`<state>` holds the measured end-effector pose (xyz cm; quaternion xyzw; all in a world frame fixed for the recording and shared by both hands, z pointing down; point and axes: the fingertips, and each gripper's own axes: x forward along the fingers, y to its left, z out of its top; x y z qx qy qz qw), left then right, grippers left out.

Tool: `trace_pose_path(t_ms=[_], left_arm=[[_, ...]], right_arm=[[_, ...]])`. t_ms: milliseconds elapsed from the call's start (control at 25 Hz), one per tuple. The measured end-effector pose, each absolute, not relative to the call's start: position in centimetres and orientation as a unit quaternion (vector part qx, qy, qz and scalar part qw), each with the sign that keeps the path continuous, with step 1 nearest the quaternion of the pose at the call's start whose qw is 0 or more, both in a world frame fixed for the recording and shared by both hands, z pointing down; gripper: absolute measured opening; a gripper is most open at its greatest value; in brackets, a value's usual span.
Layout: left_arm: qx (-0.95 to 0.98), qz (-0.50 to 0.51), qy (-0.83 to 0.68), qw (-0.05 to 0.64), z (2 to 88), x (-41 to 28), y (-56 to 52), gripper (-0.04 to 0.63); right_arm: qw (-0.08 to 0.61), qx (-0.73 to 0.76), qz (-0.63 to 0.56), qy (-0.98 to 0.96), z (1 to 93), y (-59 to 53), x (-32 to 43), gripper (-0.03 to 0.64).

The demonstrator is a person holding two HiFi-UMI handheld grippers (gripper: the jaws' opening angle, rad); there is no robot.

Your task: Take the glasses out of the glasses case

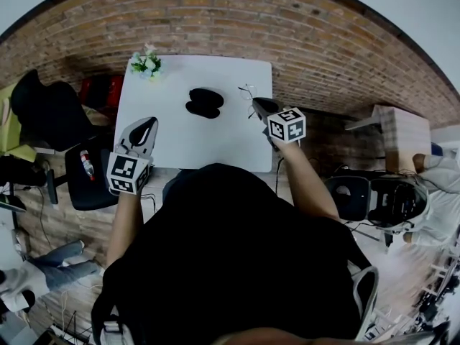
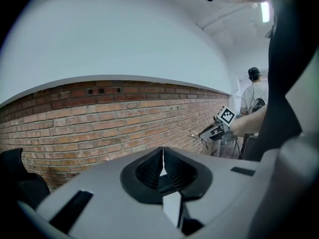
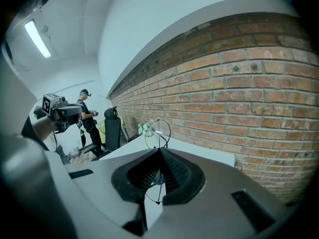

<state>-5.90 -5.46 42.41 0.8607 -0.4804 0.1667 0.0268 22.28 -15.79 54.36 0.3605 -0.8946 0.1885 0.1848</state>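
The black glasses case (image 1: 205, 103) lies open in the middle of the white table (image 1: 158, 149). Thin wire-rimmed glasses (image 1: 248, 90) hang above the table's right edge, pinched in my right gripper (image 1: 256, 104), well apart from the case. In the right gripper view the jaws (image 3: 159, 151) are shut on the frame, and one round lens (image 3: 157, 133) sticks up past them. My left gripper (image 1: 147, 126) hovers over the table's front left, shut with nothing in it; its jaws (image 2: 163, 152) meet. From there the right gripper (image 2: 213, 130) shows with the glasses (image 2: 197, 135).
A small pot of flowers (image 1: 147, 63) stands at the table's far left corner. A brick wall (image 1: 215, 20) runs behind the table. A black office chair (image 1: 43, 110) is to the left, a wooden stand (image 1: 399, 131) to the right. A person (image 3: 84, 116) stands further off.
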Motion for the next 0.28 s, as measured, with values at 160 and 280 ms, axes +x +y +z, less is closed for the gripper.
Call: trace_pose_path(t_ms=[160,280], left_arm=[[0.864,0.169,-0.474,0.028,42.34,-5.59,-5.34,0.014],[0.867,0.173,-0.467,0.026,42.28,-5.29,-5.47,0.014]], right_arm=[[0.183,0.365,0.187,-0.894,54.06,-15.12,22.46,0.025],[0.182,0.368,0.185,-0.893,53.76,-14.75,22.41,0.025]])
